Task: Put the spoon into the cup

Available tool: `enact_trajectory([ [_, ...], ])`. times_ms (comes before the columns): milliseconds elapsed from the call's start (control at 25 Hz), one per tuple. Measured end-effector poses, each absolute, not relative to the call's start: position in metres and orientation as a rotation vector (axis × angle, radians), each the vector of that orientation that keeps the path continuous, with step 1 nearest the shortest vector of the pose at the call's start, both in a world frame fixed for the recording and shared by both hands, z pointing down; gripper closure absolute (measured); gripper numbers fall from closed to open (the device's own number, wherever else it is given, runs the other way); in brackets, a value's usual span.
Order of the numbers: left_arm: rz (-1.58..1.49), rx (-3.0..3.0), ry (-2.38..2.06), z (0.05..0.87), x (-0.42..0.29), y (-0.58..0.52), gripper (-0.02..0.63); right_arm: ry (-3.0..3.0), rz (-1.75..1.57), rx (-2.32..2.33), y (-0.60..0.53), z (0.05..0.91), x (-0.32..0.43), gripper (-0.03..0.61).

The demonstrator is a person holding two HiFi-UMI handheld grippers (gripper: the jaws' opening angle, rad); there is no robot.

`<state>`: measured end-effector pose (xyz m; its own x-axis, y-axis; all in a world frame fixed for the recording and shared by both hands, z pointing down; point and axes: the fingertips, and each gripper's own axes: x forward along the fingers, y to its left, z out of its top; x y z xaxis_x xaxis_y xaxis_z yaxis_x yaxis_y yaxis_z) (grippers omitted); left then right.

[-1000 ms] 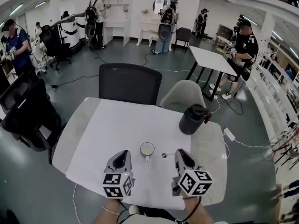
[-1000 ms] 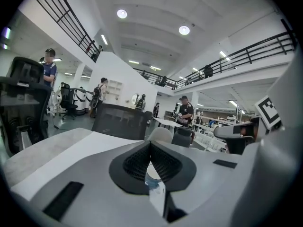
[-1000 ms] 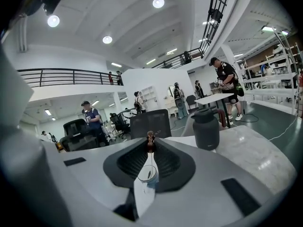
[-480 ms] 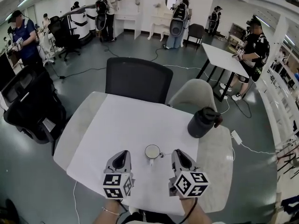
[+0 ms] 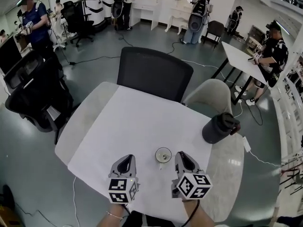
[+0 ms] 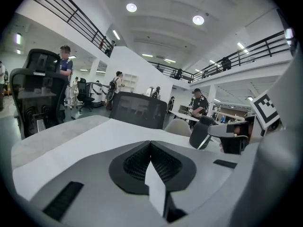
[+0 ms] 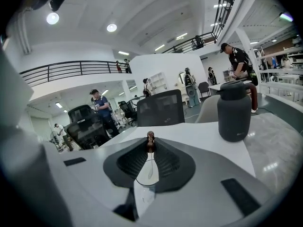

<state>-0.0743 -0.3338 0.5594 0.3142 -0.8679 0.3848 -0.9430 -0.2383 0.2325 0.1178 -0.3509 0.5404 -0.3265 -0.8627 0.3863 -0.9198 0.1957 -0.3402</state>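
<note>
Beside the cup, my right gripper is clamped on the spoon. My left gripper has its jaws pressed together, empty.

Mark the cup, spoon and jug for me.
cup (image 5: 163,154): head view, its open top.
spoon (image 7: 150,141): right gripper view, brown handle tip.
jug (image 5: 214,131): head view, dark body.

I've got a white table, with a dark thermal jug upright near its right edge. Behind it sits a black mesh chair, a pale shell chair just beside. A person in blue stands far left.
</note>
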Motion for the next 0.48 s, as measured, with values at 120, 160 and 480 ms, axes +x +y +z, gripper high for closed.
enact_trajectory([
  [120, 0.256, 2.151, -1.603, 0.57, -0.074, -0.332, 0.595, -2.33, 0.821, 1.728, -0.355, 0.552, 0.111, 0.518],
  [160, 0.259, 2.145, -1.599, 0.573, -0.075, -0.332, 0.595, -2.326, 0.83, 1.722, -0.357, 0.556, 0.109, 0.518],
  [480, 0.283, 2.097, -1.584, 0.602, -0.072, -0.329, 0.595, -2.279, 0.881, 1.697, -0.361, 0.587, 0.105, 0.518],
])
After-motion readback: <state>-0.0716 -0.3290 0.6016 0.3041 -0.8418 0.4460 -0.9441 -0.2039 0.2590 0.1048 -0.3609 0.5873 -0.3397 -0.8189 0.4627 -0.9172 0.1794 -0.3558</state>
